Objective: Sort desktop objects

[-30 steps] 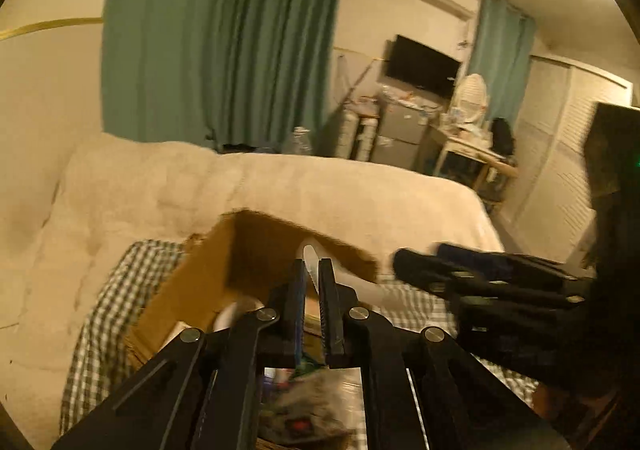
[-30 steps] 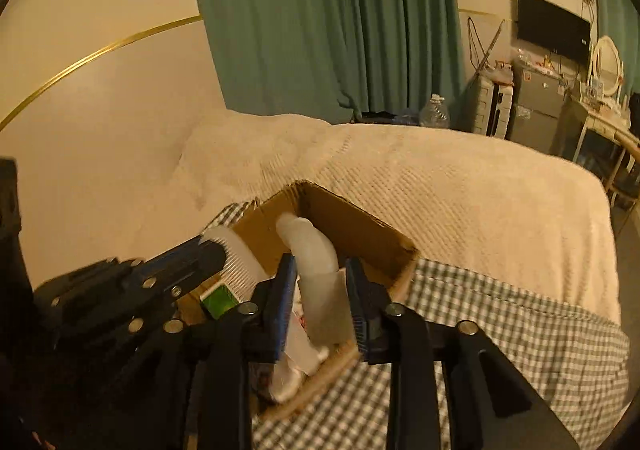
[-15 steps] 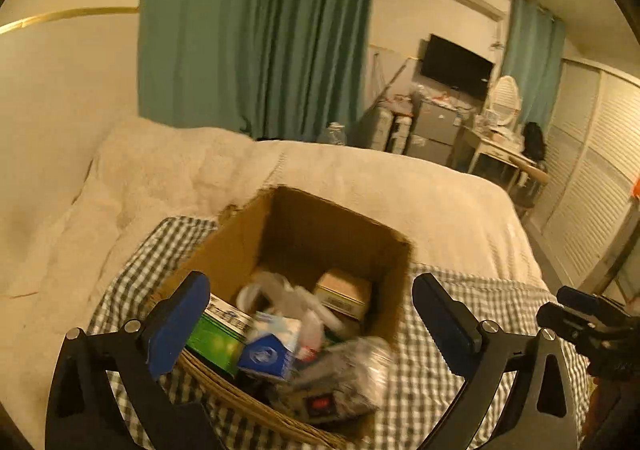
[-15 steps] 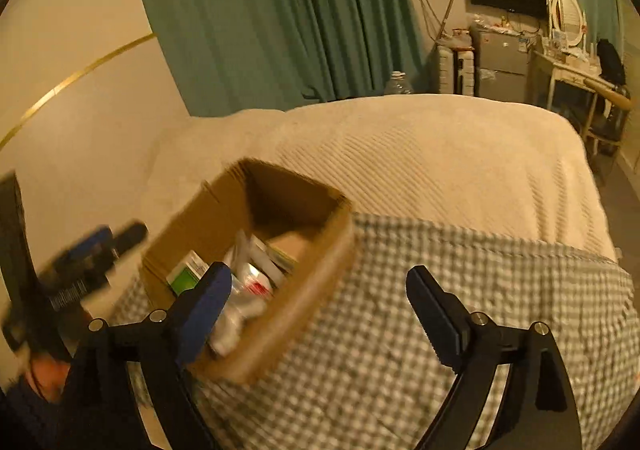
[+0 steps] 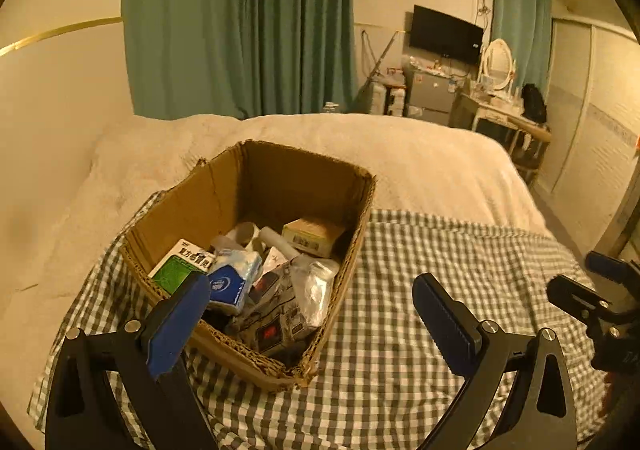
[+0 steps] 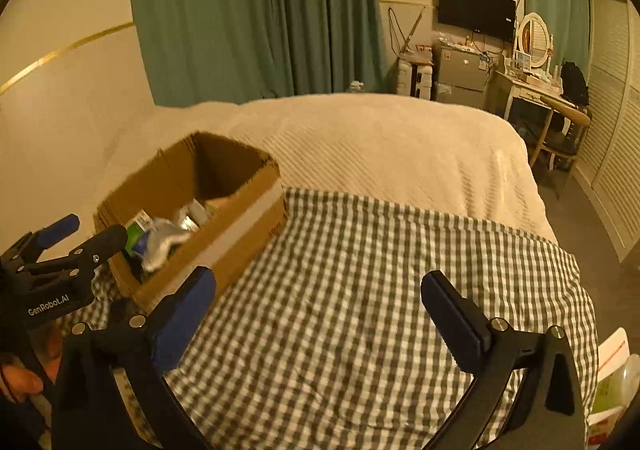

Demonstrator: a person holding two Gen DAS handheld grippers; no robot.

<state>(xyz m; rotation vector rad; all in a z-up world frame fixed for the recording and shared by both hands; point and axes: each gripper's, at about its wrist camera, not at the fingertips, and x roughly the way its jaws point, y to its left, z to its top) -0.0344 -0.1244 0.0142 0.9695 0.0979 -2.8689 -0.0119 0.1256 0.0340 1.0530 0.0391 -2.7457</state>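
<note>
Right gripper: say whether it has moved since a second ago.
Yes. The right gripper has drawn back and rightward from the cardboard box, its jaws opening with nothing between them.

Both wrist views angle down across bed; share cardboard box [image 5: 256,234] [image 6: 224,226], left nearer.

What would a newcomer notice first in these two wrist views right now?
An open cardboard box crammed with packets sits on the checked cloth over a cream bed. The left gripper hangs open before the box; the right gripper, jaws opening and empty, faces bare cloth.
</note>
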